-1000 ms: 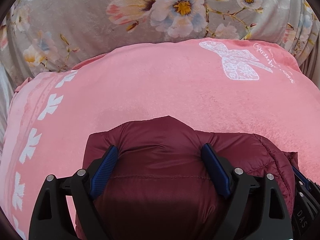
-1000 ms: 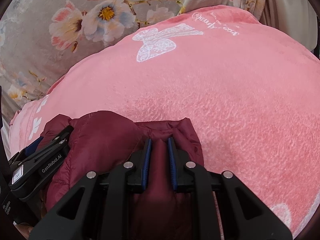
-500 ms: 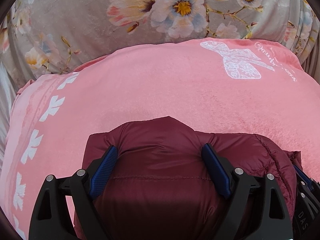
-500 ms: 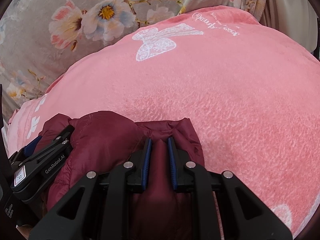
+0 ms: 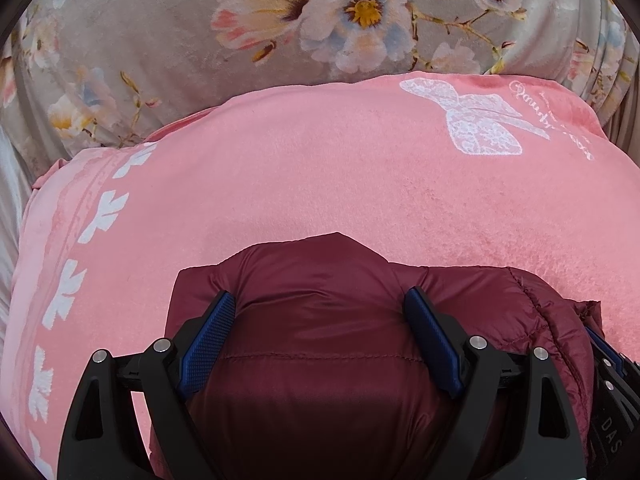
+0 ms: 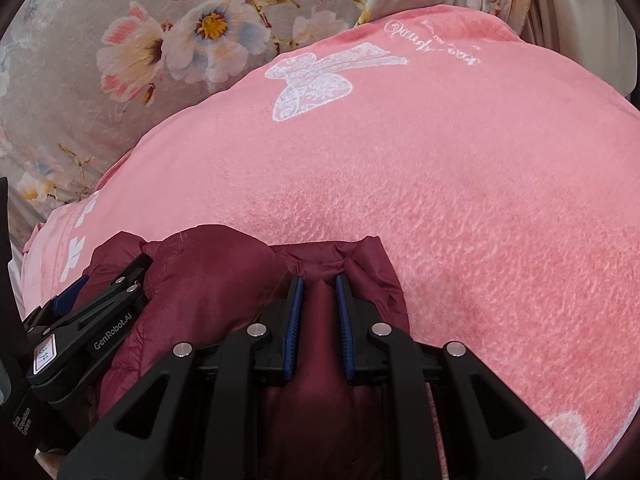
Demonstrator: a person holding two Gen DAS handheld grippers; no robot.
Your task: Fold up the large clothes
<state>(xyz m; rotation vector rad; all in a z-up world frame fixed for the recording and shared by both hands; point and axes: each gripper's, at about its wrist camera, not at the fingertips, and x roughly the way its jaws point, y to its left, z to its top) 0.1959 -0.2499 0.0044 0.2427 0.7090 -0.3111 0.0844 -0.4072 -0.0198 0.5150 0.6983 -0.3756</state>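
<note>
Far left in the left wrist view: a border of white leaf shapes (image 5: 100, 216) running down the edge of a pink blanket (image 5: 320, 176). Behind it, grey floral bedding (image 5: 160, 32) with large pink and white blossoms. On the blanket's near part, a maroon puffer jacket (image 5: 320, 320), quilted and bunched into a thick mound. Left gripper (image 5: 320, 316) straddling that mound, jaws spread wide, blue pads (image 5: 208, 340) pressed into the padding on either side, so clamped on a fat fold of the jacket. Toward the upper right, a white lace bow (image 5: 476, 120) printed on the blanket, with cursive lettering beside it, too small to read. At the far right edge, part of the other tool just beside the jacket.

In the right wrist view: left gripper (image 6: 80, 312) at the lower left, seen from the side, resting against the jacket (image 6: 208, 272). In the middle, right gripper (image 6: 318, 300), jaws nearly together and pinching a narrow ridge of maroon fabric between the blue pads (image 6: 294, 328). To the right, bare pink blanket (image 6: 480, 220), its nap rough.
</note>
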